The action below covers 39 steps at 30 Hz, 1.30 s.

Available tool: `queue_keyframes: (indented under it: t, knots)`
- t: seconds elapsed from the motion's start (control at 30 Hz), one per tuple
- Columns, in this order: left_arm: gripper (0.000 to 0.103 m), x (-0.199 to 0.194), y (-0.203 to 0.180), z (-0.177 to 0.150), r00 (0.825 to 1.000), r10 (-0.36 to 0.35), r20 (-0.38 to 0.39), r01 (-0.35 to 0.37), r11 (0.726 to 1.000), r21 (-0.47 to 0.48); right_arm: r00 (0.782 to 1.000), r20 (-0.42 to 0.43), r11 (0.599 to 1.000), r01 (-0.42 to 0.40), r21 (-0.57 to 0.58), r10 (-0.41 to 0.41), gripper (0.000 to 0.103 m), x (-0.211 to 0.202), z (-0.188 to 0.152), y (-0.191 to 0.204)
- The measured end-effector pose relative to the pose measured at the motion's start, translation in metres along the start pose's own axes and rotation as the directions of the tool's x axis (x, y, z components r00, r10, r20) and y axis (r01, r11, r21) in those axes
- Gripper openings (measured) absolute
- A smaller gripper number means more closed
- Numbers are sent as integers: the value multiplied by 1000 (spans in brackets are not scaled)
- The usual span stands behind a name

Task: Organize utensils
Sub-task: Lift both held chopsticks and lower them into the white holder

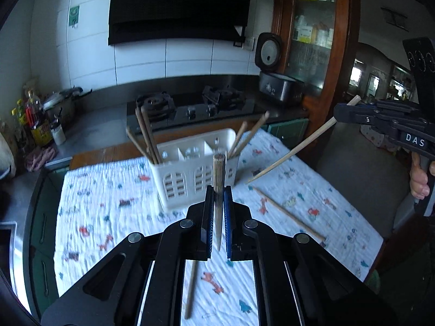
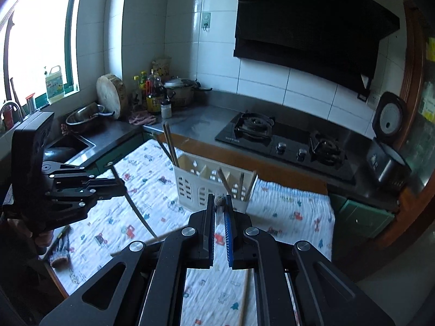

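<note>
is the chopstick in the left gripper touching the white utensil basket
Apart. The right wrist view shows the left gripper holding its chopstick over the cloth, clear to the left of the basket, with patterned cloth visible between them.

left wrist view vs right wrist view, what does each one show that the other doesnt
Only the left wrist view shows the wooden glass-front cabinet and a loose chopstick lying on the cloth to the right of the caddy.

Only the right wrist view shows the window, the sink, the round chopping board and a glove on the cloth.

Both show the white utensil caddy holding chopsticks, the patterned cloth, the gas stove, the rice cooker, and the left gripper and right gripper, each shut on a chopstick.
</note>
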<state>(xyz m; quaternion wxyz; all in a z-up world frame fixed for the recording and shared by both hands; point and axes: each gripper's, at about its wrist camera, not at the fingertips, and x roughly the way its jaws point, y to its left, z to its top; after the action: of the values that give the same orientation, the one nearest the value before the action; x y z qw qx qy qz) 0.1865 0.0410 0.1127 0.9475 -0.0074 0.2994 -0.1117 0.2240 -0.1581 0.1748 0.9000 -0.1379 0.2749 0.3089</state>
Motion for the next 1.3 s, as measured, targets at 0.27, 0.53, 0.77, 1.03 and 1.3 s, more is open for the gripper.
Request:
queue_keyframes:
  t: [0.27,0.53,0.77,1.03,1.3]
  knots:
    - [6,-20,3,73,991,56,122,-59,998,27,997,62,997,46,-58,-42,7,-28,51,2]
    - [6,-6,23,124,975,122,186,-120,993,-22,995,67,996,76,-35,-74,7,-14,84,-18]
    - [6,30,43,132,971,181,159,-173,983,-63,998,-12,998,66,-19,-66,7,34,86,-27]
    - [6,66,60,118,980,175,92,-167,982,-91,993,-110,999,44,-10,-45,7,81,75,-30]
    - [6,84,66,107,984,173,51,-168,982,-85,982,-182,999,46,-7,-47,7,115,60,-31]
